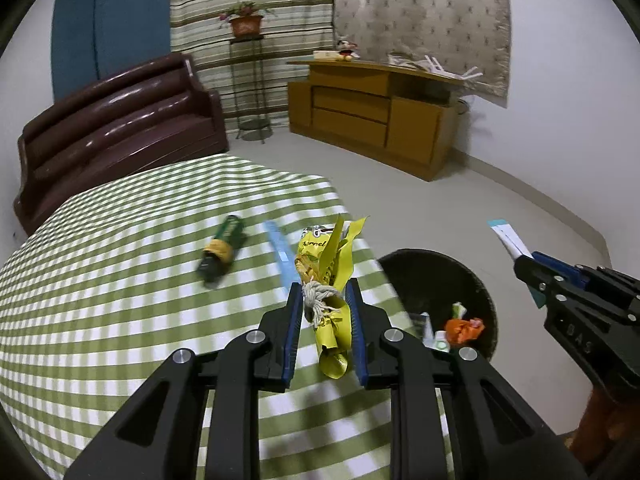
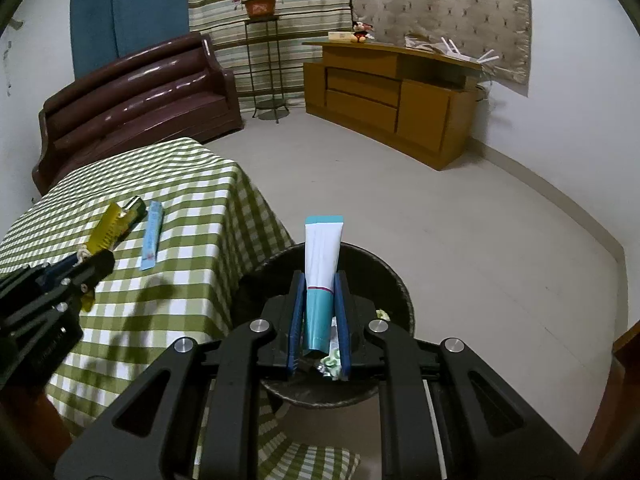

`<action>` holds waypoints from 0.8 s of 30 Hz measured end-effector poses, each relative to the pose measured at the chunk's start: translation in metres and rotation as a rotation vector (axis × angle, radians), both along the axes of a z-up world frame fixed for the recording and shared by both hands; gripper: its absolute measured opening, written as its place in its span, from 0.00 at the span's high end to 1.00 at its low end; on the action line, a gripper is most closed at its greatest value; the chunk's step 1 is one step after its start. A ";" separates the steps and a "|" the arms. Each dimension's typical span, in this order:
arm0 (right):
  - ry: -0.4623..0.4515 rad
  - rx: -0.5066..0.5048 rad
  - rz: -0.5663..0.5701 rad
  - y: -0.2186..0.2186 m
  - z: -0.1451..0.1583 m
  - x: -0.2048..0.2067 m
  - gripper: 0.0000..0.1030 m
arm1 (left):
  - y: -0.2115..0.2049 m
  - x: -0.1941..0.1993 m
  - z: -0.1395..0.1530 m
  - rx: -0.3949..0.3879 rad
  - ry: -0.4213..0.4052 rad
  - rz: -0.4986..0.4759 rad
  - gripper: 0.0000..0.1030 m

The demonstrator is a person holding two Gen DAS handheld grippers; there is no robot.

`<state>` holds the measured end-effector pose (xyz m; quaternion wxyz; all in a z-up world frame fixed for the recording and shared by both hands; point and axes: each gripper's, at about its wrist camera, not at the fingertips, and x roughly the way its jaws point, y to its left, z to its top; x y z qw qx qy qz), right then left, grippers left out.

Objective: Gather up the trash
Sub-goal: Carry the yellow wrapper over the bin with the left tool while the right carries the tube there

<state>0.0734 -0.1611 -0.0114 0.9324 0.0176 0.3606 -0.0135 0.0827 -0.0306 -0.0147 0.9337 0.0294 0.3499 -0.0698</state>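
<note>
My left gripper (image 1: 323,292) is shut on a crumpled yellow wrapper (image 1: 328,276) tied with white string, held above the green checked table (image 1: 120,280). My right gripper (image 2: 320,280) is shut on a white and teal tube (image 2: 322,256), held over the black trash bin (image 2: 394,280). The bin (image 1: 486,292) holds an orange wrapper (image 1: 464,328) and other scraps. A dark green bottle (image 1: 222,252) and a light blue strip packet (image 1: 280,252) lie on the table. The right gripper (image 1: 524,260) with the tube shows at the right of the left wrist view.
The bin stands on the floor beside the table's right edge. A brown sofa (image 2: 136,96) sits behind the table. A wooden cabinet (image 2: 392,92) and a plant stand (image 2: 264,60) stand at the far wall. Open floor lies to the right.
</note>
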 end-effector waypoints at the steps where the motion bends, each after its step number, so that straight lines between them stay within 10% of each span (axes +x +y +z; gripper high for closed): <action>1: -0.001 0.000 -0.006 0.000 0.000 0.001 0.86 | -0.006 0.001 -0.001 0.002 -0.001 -0.007 0.78; 24: 0.010 0.015 -0.069 -0.023 -0.014 0.010 0.85 | -0.056 0.030 -0.022 0.037 0.020 -0.047 0.78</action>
